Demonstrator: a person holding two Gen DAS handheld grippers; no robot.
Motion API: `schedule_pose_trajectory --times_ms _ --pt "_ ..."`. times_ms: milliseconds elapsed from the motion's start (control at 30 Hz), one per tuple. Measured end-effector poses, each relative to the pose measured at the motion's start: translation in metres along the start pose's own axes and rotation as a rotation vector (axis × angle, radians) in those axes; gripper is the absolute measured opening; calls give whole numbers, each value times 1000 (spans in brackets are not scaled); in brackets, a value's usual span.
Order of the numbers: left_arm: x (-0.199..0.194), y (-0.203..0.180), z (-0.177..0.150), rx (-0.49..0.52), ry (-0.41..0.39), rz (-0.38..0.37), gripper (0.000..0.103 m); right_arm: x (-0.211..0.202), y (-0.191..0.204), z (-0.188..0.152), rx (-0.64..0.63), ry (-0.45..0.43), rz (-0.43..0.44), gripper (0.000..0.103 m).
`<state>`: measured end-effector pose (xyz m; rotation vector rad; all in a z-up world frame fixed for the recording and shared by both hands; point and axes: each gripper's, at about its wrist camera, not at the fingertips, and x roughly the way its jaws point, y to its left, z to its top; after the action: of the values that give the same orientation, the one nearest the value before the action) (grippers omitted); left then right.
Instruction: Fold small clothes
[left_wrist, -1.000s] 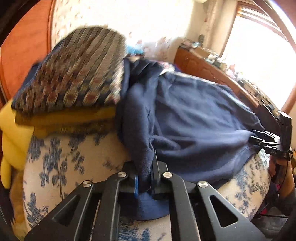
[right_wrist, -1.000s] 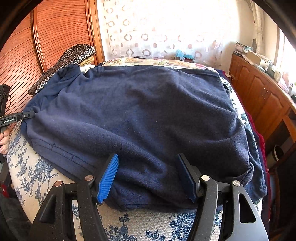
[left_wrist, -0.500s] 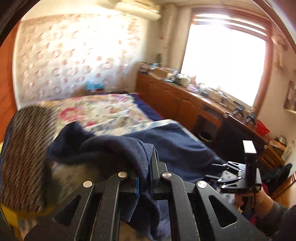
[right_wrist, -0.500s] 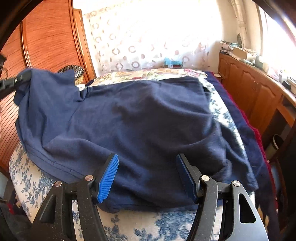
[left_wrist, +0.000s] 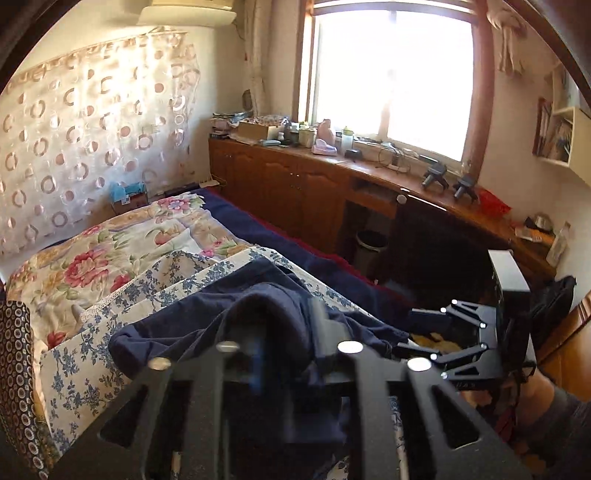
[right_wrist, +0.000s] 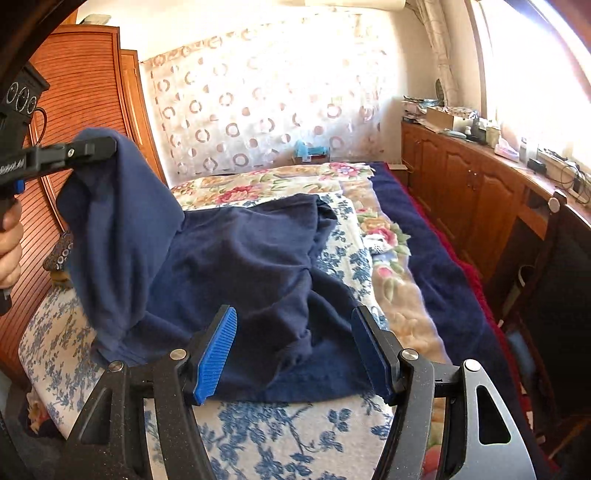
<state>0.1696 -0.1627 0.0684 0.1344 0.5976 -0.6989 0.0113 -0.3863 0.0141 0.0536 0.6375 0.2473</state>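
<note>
Navy garment (right_wrist: 240, 258): lying across blue-flowered bedcover (right_wrist: 280, 435), one corner lifted and draping off left gripper (right_wrist: 99, 146), whose jaws have just been opening around it. Right gripper (right_wrist: 293, 350): hovering wide open, empty, over near hem. Wooden cabinets (right_wrist: 476, 199) standing alongside bed.

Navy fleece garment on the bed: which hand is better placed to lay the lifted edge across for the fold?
Left. The left gripper has the navy fleece garment draped at its fingers, raised; its jaws have just been opening. The right gripper hangs open over the near hem, holding nothing.
</note>
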Motion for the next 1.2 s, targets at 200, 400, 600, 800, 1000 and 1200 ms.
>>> schedule_pose_trajectory --times_ms 200,400,600,800,1000,1200 --pt "-9 6 -12 -5 0 37 74 2 2 5 -3 10 3 67" --pt "-24 29 -45 -53 19 112 76 13 8 17 -30 10 21 67" --pt "-34 63 -83 -139 38 175 76 26 25 29 -71 16 51 67" --pt "-54 88 -112 -203 37 243 76 49 61 44 -140 26 118 67" --pt "-73 102 -127 -234 23 281 76 80 113 57 -245 61 187 67" --pt "-82 107 -136 -236 18 307 76 115 155 61 -358 108 255 67"
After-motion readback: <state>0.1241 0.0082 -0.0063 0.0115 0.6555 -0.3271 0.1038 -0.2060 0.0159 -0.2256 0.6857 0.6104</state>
